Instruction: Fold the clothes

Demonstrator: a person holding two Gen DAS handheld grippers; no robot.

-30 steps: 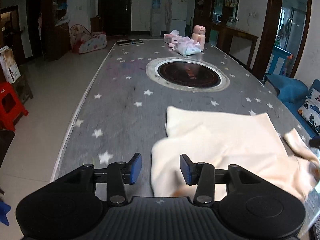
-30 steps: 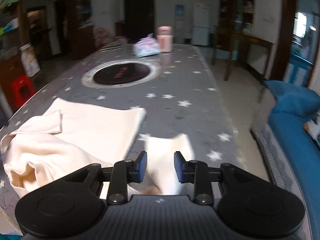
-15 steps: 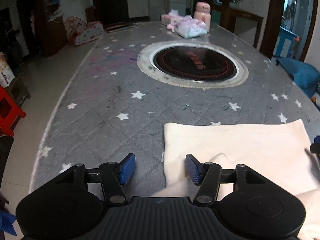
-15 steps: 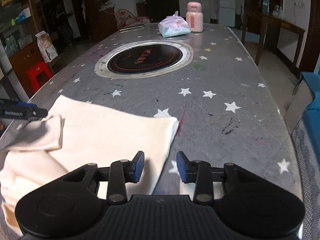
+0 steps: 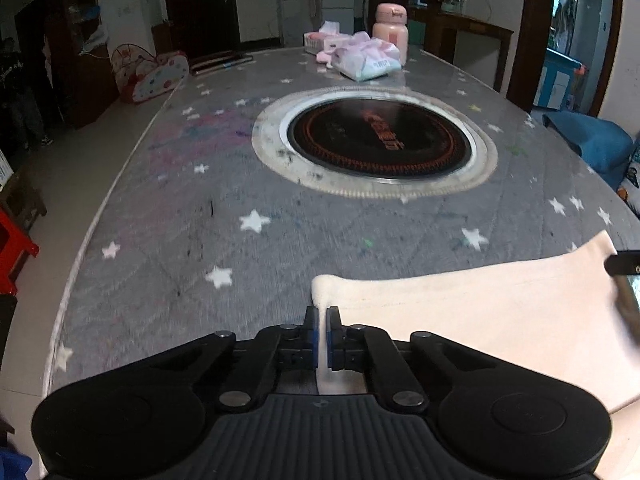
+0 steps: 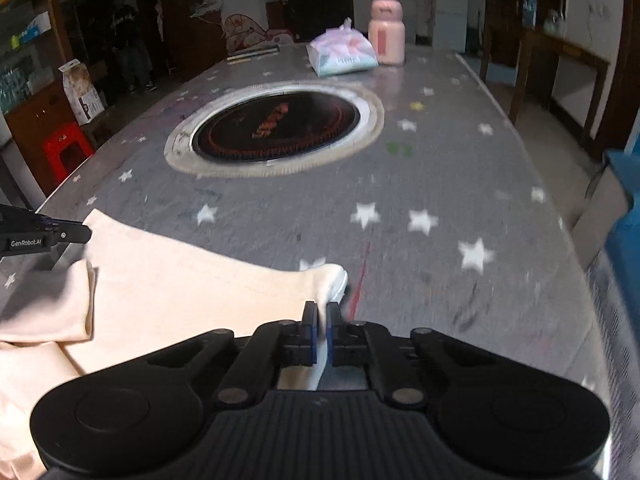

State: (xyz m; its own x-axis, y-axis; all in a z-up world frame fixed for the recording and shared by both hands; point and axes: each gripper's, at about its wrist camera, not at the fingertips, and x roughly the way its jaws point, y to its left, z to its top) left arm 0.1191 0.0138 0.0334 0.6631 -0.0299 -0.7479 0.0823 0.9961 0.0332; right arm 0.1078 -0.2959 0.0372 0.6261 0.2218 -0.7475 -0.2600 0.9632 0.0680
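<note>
Presently both grippers are clamped on the cloth (image 5: 460,312), a cream garment lying flat on the table (image 5: 200,240). Left gripper (image 5: 322,322): jaws have just closed, pads pinching the far left corner of the cloth, which bunches up just ahead of the fingertips. Right gripper (image 6: 321,320): jaws have likewise just closed, on the far right corner (image 6: 324,276), which puckers just beyond its tips. The rest of the cloth spreads between the two grippers and back toward the person; a folded flap (image 6: 52,304) lies to the left of the right fingers.

Handling, as judged: light, soft and limp. It will sag between the two holds and drape wherever unsupported. Not fragile, not slippery against the pads. Corner holds are the correct ones; both corners should travel together and level, or the edge will skew.

Surface: grey covering with white stars, scuffed and stained, flat; some drag on the fabric is likely. A round inset hob (image 5: 376,140) lies well ahead of the fingers, clear of the cloth. Beyond it stand a pink jar (image 5: 390,32) and a tissue pack (image 5: 366,62), well apart from the work.

Room: dim domestic interior, dark doors and shelving at the far end, a red stool (image 6: 66,148) off the left edge, blue seating to the right
</note>
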